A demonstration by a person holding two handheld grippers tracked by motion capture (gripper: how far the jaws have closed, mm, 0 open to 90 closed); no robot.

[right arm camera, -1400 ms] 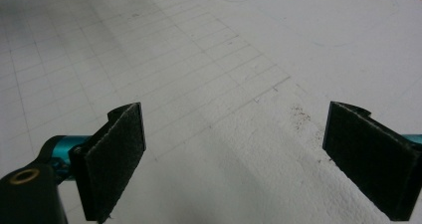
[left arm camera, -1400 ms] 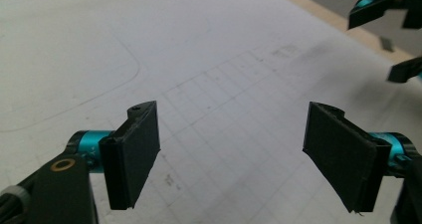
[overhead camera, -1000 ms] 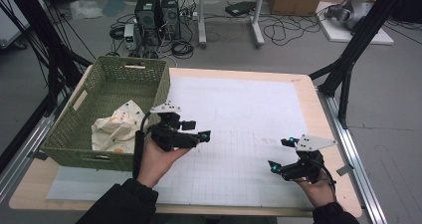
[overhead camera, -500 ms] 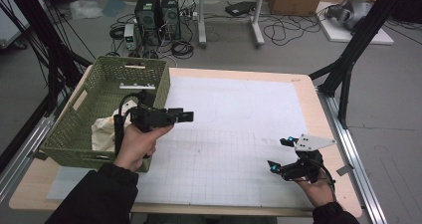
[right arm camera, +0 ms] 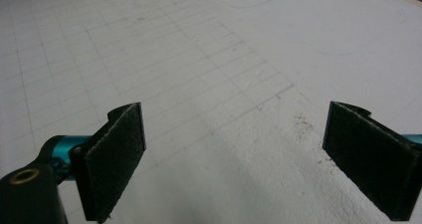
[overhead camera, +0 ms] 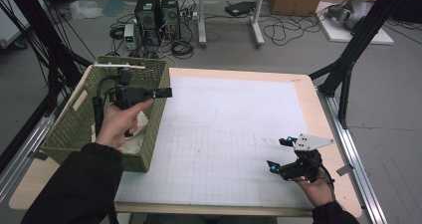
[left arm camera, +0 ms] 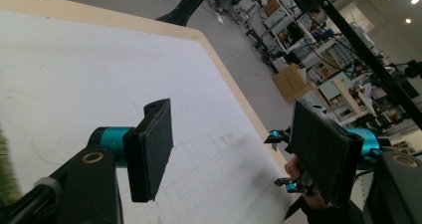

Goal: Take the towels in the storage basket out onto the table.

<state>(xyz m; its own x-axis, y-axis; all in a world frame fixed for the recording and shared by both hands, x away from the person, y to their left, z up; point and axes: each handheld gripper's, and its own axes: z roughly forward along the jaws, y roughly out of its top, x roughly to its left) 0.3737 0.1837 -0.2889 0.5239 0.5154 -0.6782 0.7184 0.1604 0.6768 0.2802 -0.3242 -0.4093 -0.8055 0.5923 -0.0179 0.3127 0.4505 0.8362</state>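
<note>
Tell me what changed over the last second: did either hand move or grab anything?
The left gripper swung from the mat's near edge back over the green basket, its jaws closing a little with nothing between them. The cream cloth lies in the basket, not taken. The right gripper stayed open over the white mat, near the front right.

Lab: computer towers [overhead camera: 158, 11], floor cables [overhead camera: 278, 30], black rig struts [overhead camera: 354, 55], cluttered shelves [left arm camera: 318, 40] beyond.

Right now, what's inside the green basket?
Inside the green basket lies a crumpled pale cloth. The left hand and the open left gripper above it cover most of the cloth and the basket's floor, so more could be hiding there.
</note>
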